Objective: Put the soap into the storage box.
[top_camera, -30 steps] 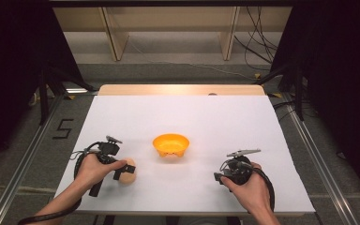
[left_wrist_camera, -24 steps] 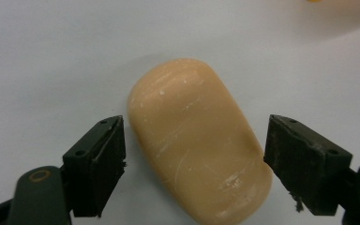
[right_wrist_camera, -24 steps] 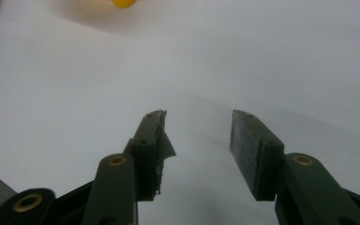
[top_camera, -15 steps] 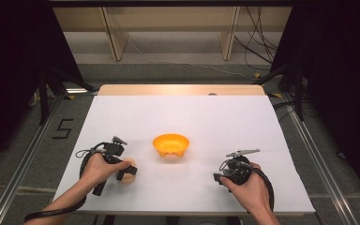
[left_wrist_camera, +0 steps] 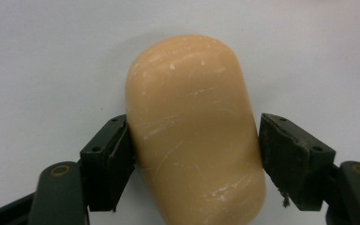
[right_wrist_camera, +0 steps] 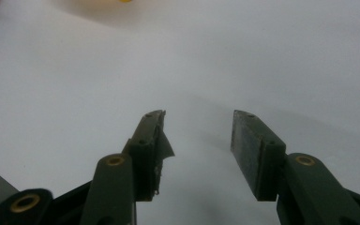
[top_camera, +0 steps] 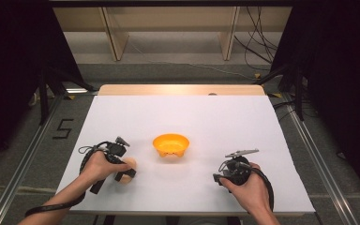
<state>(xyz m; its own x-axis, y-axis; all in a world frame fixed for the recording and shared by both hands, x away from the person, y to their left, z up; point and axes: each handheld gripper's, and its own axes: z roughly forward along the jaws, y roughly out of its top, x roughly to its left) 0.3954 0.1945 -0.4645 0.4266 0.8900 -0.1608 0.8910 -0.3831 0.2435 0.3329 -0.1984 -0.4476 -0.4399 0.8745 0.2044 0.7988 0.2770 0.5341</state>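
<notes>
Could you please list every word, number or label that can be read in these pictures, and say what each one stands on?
"5": a dark numeral marked on the grey floor left of the table, in the high view.
No other writing: the peach-coloured rounded object, the orange bowl and both grippers carry no readable text or labels.

Place: a lab or recording room set up for test work.
Worktop (top_camera: 243, 122): plain white sheet over a wooden board, centre of the frame.
Surround: black curtains (top_camera: 337, 70) at upper left and upper right.
Floor: grey, with metal rails (top_camera: 23, 164) along both sides and a taped number (top_camera: 63, 128) at left.
Background: loose cables (top_camera: 258, 44), upper right; bare wooden frame (top_camera: 112, 30) at top.
</notes>
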